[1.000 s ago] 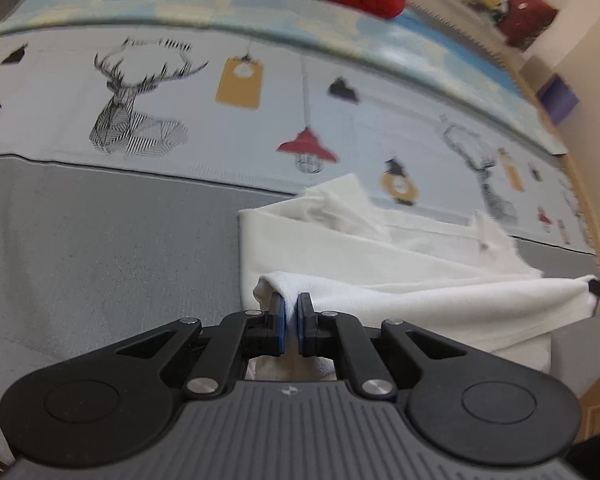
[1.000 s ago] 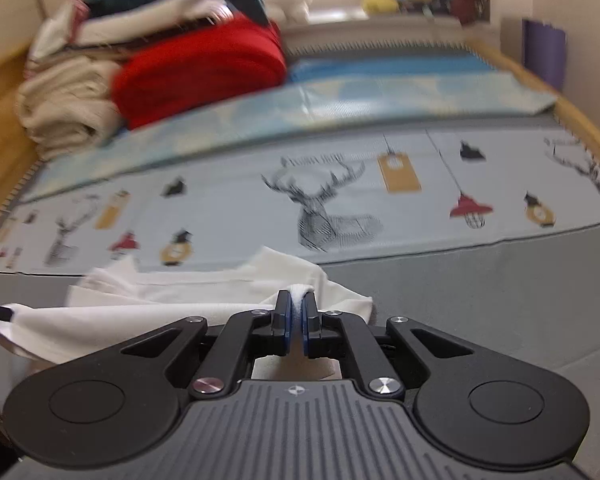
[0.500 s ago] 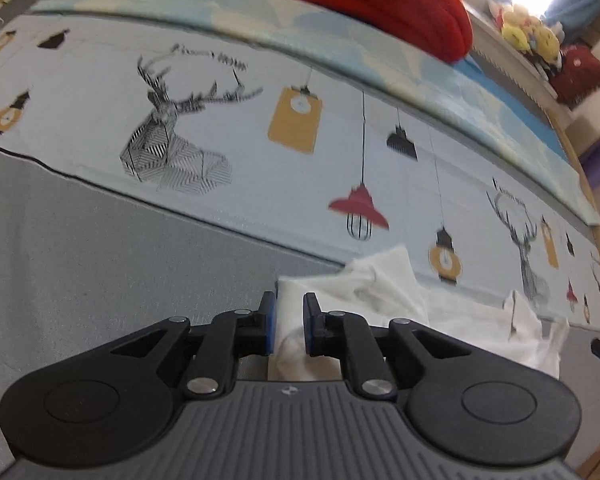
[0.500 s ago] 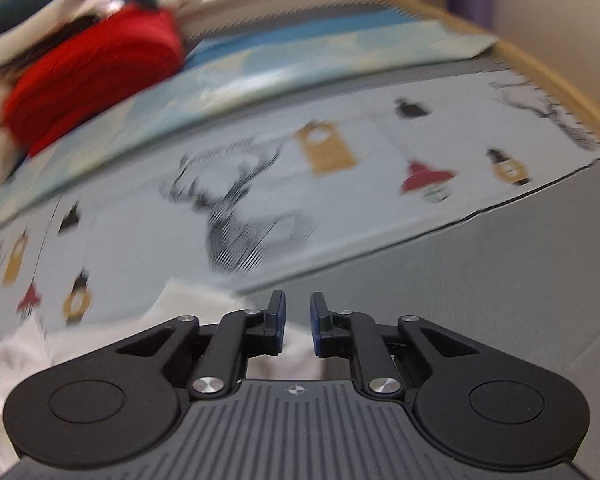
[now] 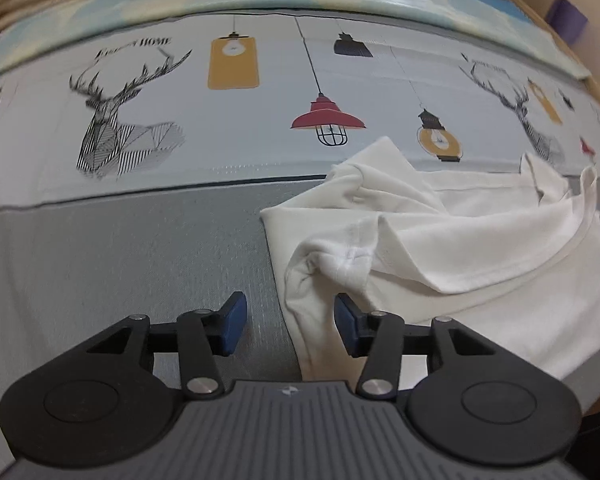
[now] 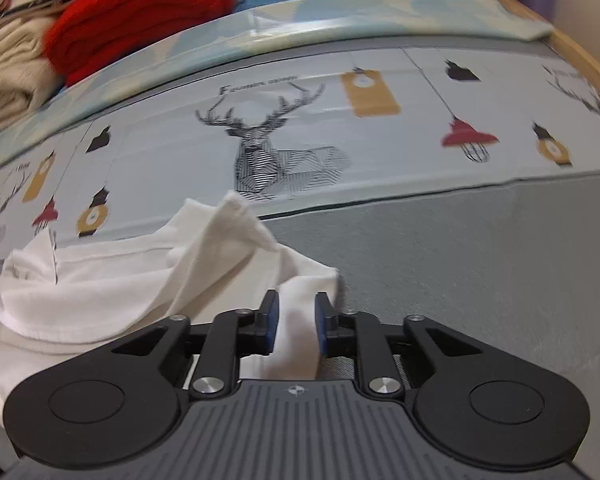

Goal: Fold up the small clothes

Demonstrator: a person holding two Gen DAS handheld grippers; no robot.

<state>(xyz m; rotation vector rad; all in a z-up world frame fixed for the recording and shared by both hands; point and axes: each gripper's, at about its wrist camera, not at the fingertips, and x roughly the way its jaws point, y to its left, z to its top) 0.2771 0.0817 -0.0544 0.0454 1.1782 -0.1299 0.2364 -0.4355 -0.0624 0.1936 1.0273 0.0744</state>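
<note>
A small white garment (image 5: 460, 248) lies loosely folded and rumpled on the grey mat (image 5: 120, 264). In the left wrist view it fills the right half, with its left edge running down between the jaws. My left gripper (image 5: 290, 322) is open wide and holds nothing; the garment's left edge lies under it. In the right wrist view the garment (image 6: 120, 280) lies at the left, and its right corner reaches between the jaws. My right gripper (image 6: 296, 322) is open, with cloth between its blue pads but not pinched.
A pale sheet printed with deer and lamps (image 5: 260, 120) lies beyond the grey mat. A red folded blanket (image 6: 140, 12) and beige folded cloth (image 6: 8, 64) are stacked at the back. A wooden edge (image 6: 580, 52) runs along the right.
Both grippers were shut on the white garment's edge a second ago. Both have opened and let it go, and the garment now rests folded over on the mat.
</note>
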